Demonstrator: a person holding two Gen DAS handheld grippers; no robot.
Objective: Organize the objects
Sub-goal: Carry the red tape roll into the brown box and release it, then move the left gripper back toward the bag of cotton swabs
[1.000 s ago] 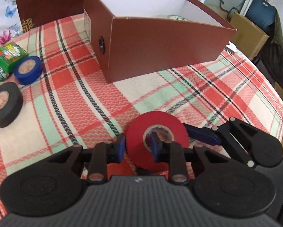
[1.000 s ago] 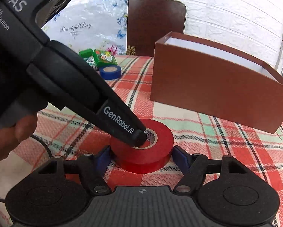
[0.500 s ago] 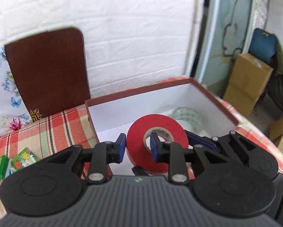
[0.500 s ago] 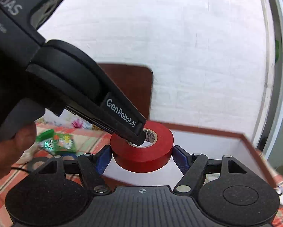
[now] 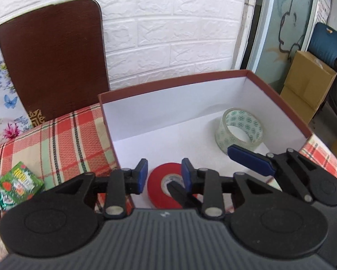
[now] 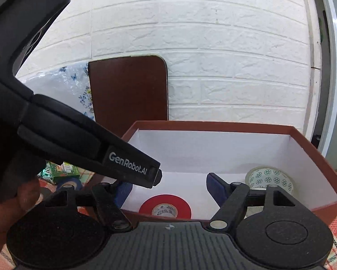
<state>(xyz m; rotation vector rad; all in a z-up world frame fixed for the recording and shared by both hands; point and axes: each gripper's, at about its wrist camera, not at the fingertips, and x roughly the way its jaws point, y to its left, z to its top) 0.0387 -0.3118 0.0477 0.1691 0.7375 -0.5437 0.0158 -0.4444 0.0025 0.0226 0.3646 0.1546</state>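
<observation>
The red tape roll [image 5: 161,185] lies flat on the white floor of the brown box [image 5: 278,96], near its front wall; it also shows in the right wrist view [image 6: 166,208]. My left gripper [image 5: 165,175] is open above it and holds nothing. My right gripper [image 6: 168,189] is open too, hovering over the box [image 6: 213,124] beside the left one. A clear patterned tape roll [image 5: 241,129] stands at the box's right end, also in the right wrist view [image 6: 270,178].
The box stands on a red plaid tablecloth [image 5: 62,139]. Green packets [image 5: 17,185] lie to its left, and a blue tape roll [image 6: 70,183] beside them. A dark chair back [image 5: 53,56] and a white brick wall stand behind. Cardboard boxes [image 5: 305,85] are at the right.
Both grippers carried the red tape up from the table and over the box. The jaws opened and the roll now lies on the box floor.
</observation>
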